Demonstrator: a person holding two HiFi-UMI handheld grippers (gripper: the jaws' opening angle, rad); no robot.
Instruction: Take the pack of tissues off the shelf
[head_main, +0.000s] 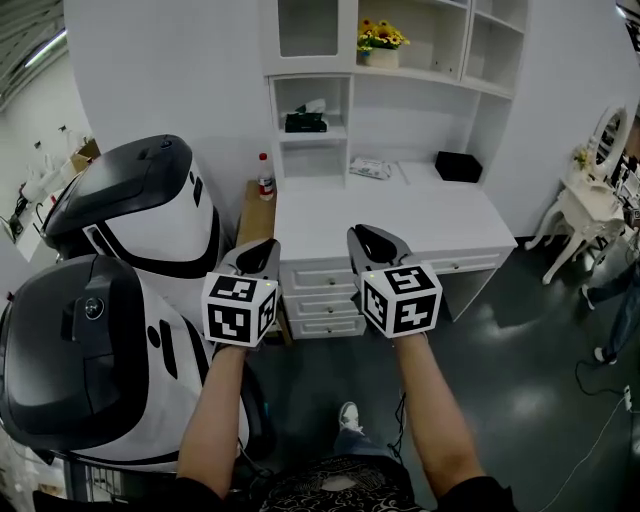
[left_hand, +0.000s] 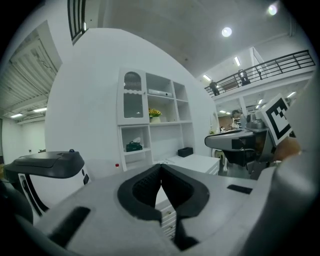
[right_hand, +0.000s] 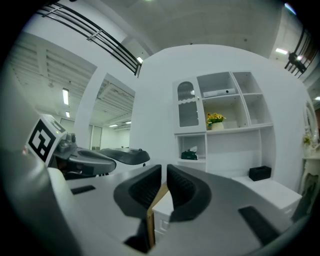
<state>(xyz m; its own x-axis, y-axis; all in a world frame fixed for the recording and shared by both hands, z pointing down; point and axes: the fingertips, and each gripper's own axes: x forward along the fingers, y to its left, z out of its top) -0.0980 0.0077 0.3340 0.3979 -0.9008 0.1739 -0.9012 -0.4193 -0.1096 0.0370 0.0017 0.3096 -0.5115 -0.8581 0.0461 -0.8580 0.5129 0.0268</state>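
The left gripper (head_main: 261, 250) and the right gripper (head_main: 372, 240) are both clenched on nothing, held side by side in front of the desk (head_main: 420, 215). Well beyond them, the tissues (head_main: 305, 121) sit in a shelf (head_main: 341, 104) cubby above the desk's left end.

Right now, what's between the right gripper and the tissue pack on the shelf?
In the head view, bare white desk top, then the empty cubby under the tissue pack, lie ahead of the right gripper.
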